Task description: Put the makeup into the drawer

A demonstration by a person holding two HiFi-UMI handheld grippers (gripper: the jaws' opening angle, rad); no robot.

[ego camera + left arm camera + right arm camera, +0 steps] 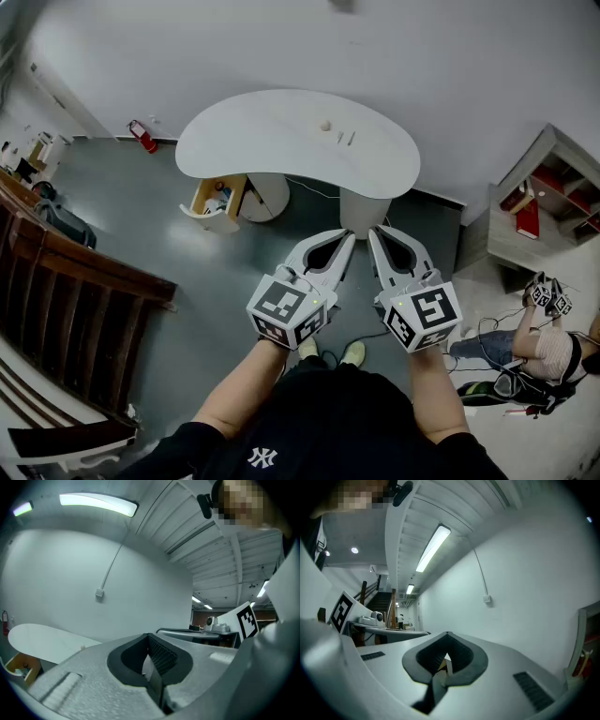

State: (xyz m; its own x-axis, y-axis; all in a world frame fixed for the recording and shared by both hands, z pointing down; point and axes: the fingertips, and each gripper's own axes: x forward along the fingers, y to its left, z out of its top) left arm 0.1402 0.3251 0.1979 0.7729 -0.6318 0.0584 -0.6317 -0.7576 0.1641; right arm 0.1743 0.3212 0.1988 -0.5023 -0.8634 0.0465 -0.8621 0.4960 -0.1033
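At the far left of the head view runs a dark wooden stair rail, with a red fire extinguisher against the wall beyond it. Neither has a part in the task.

Next comes the drawer. It hangs under the left end of the white curved worktop and already stands pulled out, with some small things inside that are too small to name.

The makeup appears to be the few small pieces near the middle of the worktop: a small round item and, just to its right, two thin sticks. They lie apart from each other and well away from the drawer.

The left tool is held level in front of the person. Its jaws are closed tip to tip with nothing between them. The right tool beside it is the same, closed and empty. Both point toward the worktop but are well short of it.

At the right stands a low shelf unit, and another person sits on the floor.

By this layout the task has not begun, and the step in hand is the approach. The next move probably calls for stepping up to the worktop, opening one tool and settling it over a single piece. The sticks look thin and may roll, so a low, square grasp seems wise. With the drawer open, nothing has to be pulled first.
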